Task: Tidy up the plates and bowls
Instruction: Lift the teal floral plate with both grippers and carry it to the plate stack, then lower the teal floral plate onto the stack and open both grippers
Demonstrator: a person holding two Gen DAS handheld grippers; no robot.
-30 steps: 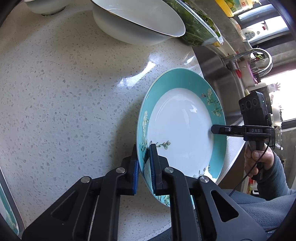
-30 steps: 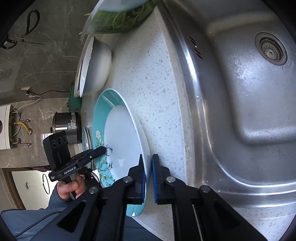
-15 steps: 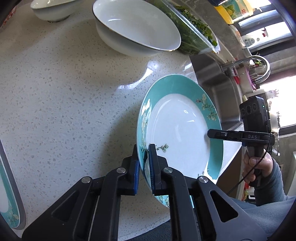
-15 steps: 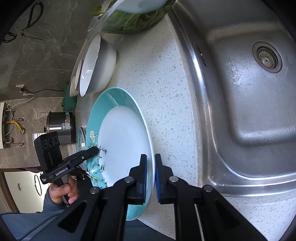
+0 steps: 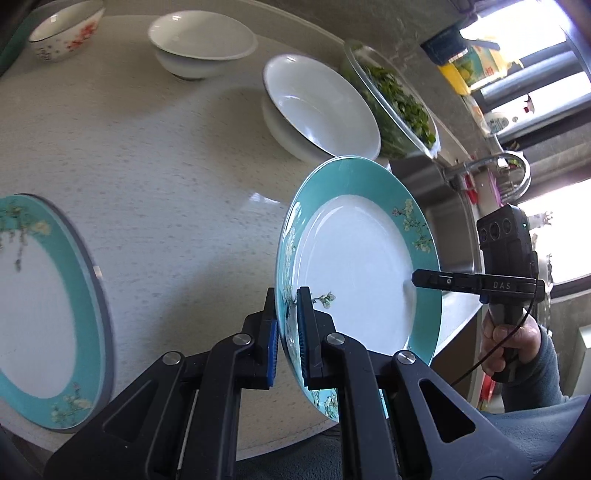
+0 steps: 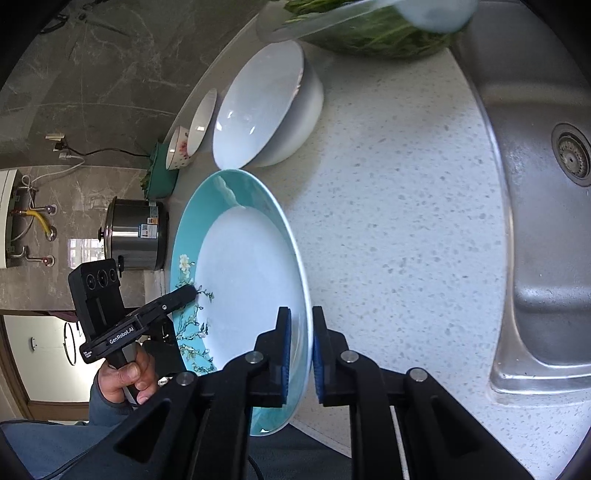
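A teal-rimmed plate (image 5: 354, 266) with white blossoms hangs tilted above the speckled counter (image 5: 166, 177), held at opposite rims. My left gripper (image 5: 286, 325) is shut on its near rim, blue pads on both faces. My right gripper (image 6: 299, 347) is shut on the opposite rim of the same plate (image 6: 243, 280). Each gripper shows in the other's view: the right gripper (image 5: 415, 277) at the plate's right edge, the left gripper (image 6: 184, 293) on the flowered rim. A second teal plate (image 5: 44, 314) lies flat at the left.
A large white bowl (image 5: 321, 107), a smaller white bowl (image 5: 201, 40) and a floral bowl (image 5: 62, 31) stand at the back. A glass bowl of greens (image 5: 395, 96) sits beside the steel sink (image 6: 546, 184). A rice cooker (image 6: 136, 232) stands beyond the counter's end.
Both grippers have risen and pulled back with the plate between them, lifting it off the counter. The second teal plate and the far bowls have come into the left wrist view.
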